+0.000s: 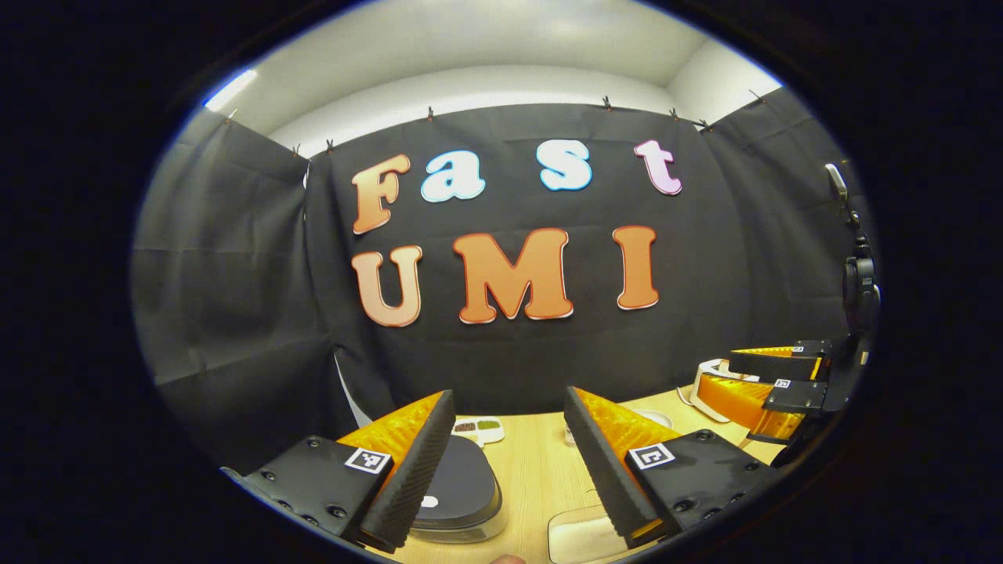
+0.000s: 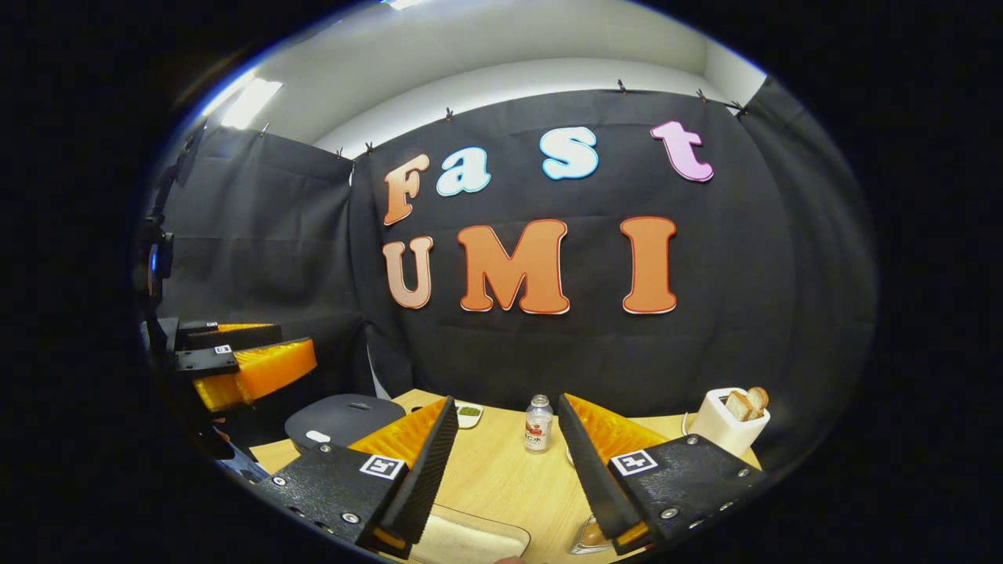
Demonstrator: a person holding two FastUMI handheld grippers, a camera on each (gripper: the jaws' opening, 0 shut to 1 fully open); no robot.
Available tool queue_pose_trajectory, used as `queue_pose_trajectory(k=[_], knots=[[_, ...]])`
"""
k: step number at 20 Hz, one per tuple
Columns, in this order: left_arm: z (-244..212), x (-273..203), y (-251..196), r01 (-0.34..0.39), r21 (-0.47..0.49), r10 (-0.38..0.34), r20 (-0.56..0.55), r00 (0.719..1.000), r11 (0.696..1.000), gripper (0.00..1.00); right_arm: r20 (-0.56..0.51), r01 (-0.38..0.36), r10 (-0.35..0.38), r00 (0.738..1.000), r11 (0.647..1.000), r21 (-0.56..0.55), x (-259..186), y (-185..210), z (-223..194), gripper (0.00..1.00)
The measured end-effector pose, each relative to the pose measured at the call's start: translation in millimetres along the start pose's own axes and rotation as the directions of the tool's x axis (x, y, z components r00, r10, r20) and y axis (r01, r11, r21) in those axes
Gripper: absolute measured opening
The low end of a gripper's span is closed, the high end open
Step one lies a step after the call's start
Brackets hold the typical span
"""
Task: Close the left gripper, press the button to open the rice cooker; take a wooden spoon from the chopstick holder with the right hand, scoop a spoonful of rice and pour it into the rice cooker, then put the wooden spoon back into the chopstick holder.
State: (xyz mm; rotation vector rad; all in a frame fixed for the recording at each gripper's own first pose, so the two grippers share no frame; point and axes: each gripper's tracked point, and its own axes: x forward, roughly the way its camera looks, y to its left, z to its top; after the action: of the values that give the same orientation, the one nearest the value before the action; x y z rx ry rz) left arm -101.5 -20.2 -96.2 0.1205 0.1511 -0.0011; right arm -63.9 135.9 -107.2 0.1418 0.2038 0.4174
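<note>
1. The left gripper [image 1: 508, 462] is held above the tabletop [image 1: 533, 470] with its jaws spread wide and nothing between them (bare wood shows through the gap).
2. The right gripper [image 2: 501, 470] likewise stands wide open and holds nothing, raised over the tabletop's near edge.
3. The rice cooker [image 1: 458, 489], dark lid down, sits just beneath the left gripper's left finger, toward the near left corner; in the right gripper view it sits at the left edge [image 2: 345, 419].
4. A tray of white rice [image 2: 470, 540] lies at the near edge, between the two grippers.
5. A small bottle [image 2: 537, 424] stands mid-table with open wood around it.
6. A white toaster [image 2: 729, 427] with bread stands by the right edge.
7. The black cloth wall closes off the far edge.
</note>
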Motion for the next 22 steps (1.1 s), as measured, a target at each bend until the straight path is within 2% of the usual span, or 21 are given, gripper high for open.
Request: queue_pose_trajectory(k=[2,3,7,10,12,13,14,20,21,22], knots=[[12.0,-3.7,-1.8,-0.005,0.011,0.004,0.053,0.999,1.000,0.87,0.024,-0.003,0.003,1.000,1.000,0.000,-1.7,1.6,8.7,0.81],[19.5,-4.2,-4.1,-0.003,0.013,0.002,0.081,0.997,1.000,1.00,0.038,-0.003,0.003,0.999,1.000,-0.009,-2.0,1.3,14.2,0.81],[47.8,-7.5,-10.7,0.028,-0.006,-0.027,0.165,0.986,1.000,1.00,0.098,0.012,-0.008,0.995,0.999,-0.041,-6.1,-5.2,39.1,0.81],[65.5,-11.2,-7.6,0.029,-0.017,-0.025,0.203,0.979,0.999,0.96,0.143,0.017,-0.009,0.990,0.999,-0.051,-11.7,-7.0,59.7,0.81],[67.7,-11.6,-7.3,0.030,-0.034,-0.022,0.207,0.978,0.999,0.94,0.161,0.018,-0.008,0.987,0.998,-0.060,-12.6,-7.0,68.4,0.81],[66.5,-11.5,-6.8,0.028,-0.042,-0.019,0.208,0.978,0.999,1.00,0.170,0.018,-0.007,0.985,0.998,-0.066,-12.6,-7.1,71.4,0.81],[66.8,-11.4,-6.5,0.030,-0.047,-0.020,0.207,0.978,0.998,1.00,0.175,0.017,-0.005,0.985,0.997,-0.069,-13.3,-5.8,73.6,0.81],[51.4,-9.8,-7.7,0.022,-0.055,-0.013,0.154,0.988,0.998,1.00,0.148,0.018,-0.009,0.989,0.998,-0.060,-13.1,-6.3,63.7,0.81],[50.7,-8.8,-6.1,0.015,-0.051,-0.007,0.152,0.988,0.999,0.88,0.147,0.021,-0.012,0.989,0.998,-0.058,-13.3,-7.6,63.4,0.81],[51.1,-9.3,-5.0,0.009,-0.047,-0.001,0.151,0.988,0.999,1.00,0.146,0.022,-0.014,0.989,0.998,-0.055,-13.3,-8.7,63.2,0.81]])
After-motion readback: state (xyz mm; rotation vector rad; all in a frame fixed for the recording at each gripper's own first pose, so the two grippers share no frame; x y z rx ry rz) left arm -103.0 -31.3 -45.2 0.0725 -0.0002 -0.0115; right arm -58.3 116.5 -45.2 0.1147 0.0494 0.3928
